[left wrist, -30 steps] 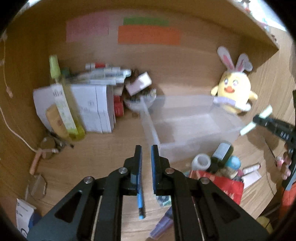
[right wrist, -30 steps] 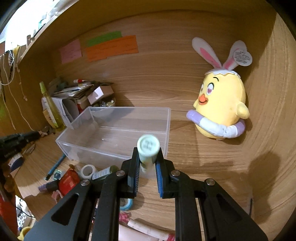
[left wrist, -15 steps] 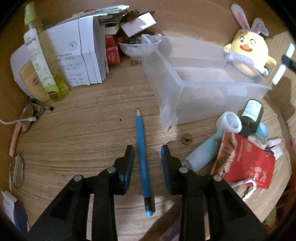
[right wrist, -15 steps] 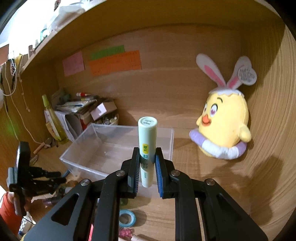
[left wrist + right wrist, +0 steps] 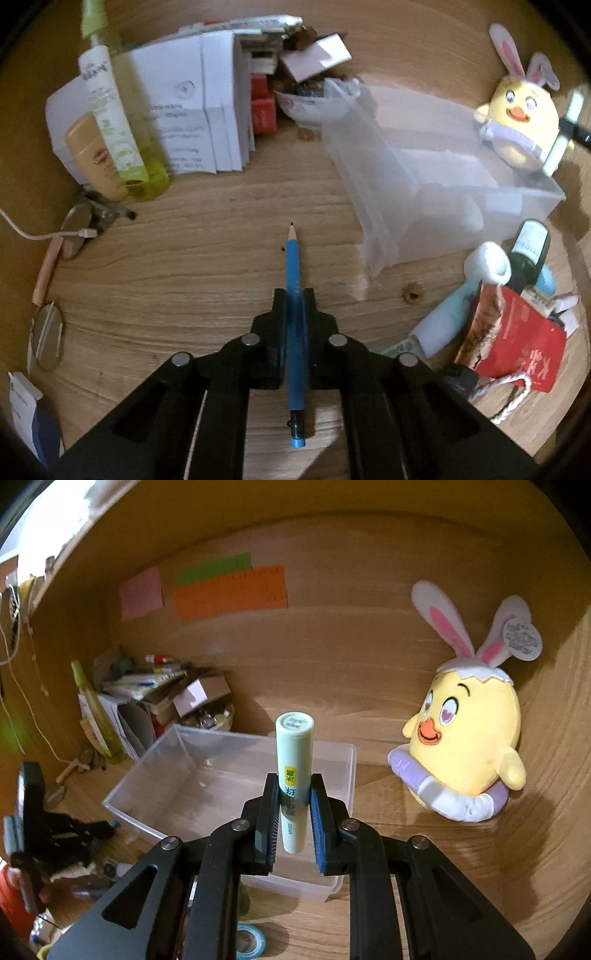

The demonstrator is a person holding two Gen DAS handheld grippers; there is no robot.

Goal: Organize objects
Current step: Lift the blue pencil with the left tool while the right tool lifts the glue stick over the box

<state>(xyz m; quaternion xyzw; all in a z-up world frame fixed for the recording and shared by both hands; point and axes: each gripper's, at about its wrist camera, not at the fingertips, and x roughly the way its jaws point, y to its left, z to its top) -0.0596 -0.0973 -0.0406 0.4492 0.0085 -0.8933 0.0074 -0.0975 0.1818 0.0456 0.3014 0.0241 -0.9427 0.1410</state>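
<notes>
Beside clear bin (image 5: 424,192): left gripper (image 5: 294,295) clenched on blue pencil (image 5: 293,266); above it, right gripper (image 5: 293,790) grasping pale green tube (image 5: 293,760).

Desk alcove: bin in the middle, clutter on both sides.

The clear bin (image 5: 229,775) sits mid-desk, with the plush chick (image 5: 469,738) to its right against the wall and a stack of boxes and papers (image 5: 192,110) to its left, a spray bottle (image 5: 107,107) in front of that stack. A pencil (image 5: 293,266) lies on the desk (image 5: 184,258) before the bin; a heap of small bottles and a pouch (image 5: 513,343) lies at the bin's near right corner. Paper notes (image 5: 229,590) hang on the back wall.
</notes>
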